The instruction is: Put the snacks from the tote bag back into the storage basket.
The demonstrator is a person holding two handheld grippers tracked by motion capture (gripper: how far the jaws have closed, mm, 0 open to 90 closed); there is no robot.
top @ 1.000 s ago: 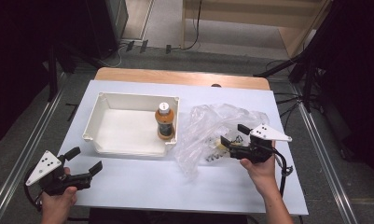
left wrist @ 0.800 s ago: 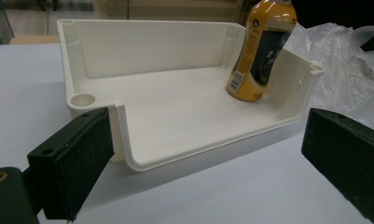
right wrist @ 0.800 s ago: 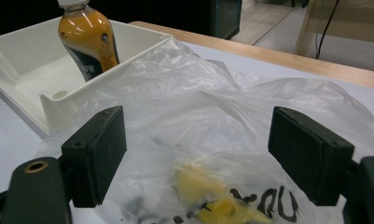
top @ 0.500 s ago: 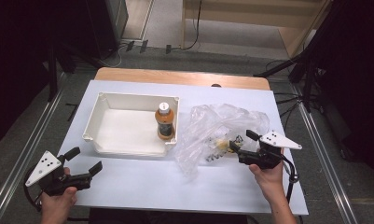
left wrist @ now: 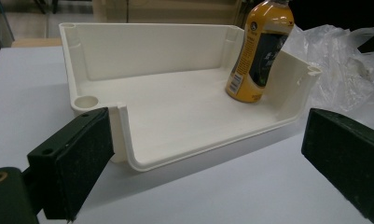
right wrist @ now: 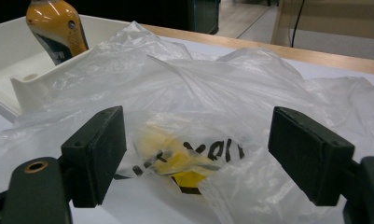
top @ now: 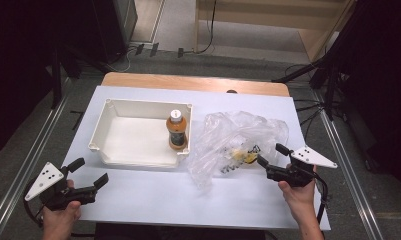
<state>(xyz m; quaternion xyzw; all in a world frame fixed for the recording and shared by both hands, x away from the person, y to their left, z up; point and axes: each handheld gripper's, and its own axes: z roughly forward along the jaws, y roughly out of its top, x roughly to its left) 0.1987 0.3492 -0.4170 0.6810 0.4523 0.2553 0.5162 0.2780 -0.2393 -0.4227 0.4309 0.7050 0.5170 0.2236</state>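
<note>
**Both grippers wide open on the table, bottle standing in the white tray**

In the high view a white table (top: pixel 138 192) takes up the middle of the frame. A white rectangular tray (top: pixel 133 145) sits left of centre, and an orange bottle (top: pixel 177 131) with a white cap stands upright inside it, against the tray's right wall. Just right of the tray lies a crumpled clear plastic bag (top: pixel 238 137), touching the tray's right edge. Through the plastic something yellow with black lettering (top: pixel 242 156) shows, too blurred to name.

The left gripper (top: pixel 88 176) is at the lower left of the high view, held in the person's left hand (top: pixel 60 217) near the table's front edge. Its jaws are spread wide and have hold of nothing. In the left gripper view the tray's low front wall (left wrist: pixel 142 156) lies between and beyond the jaws, apart from them, with the bottle (left wrist: pixel 259 51) at the upper right.

The right gripper (top: pixel 272 154) is at the lower right of the high view, in the right hand (top: pixel 300 192), pointing left at the bag's near edge. Its jaws are also spread wide and empty. In the right gripper view the bag (right wrist: pixel 212 88) spans the space beyond the jaws, the yellow item (right wrist: pixel 177 161) low between them; whether the pads touch the plastic cannot be told.
</note>
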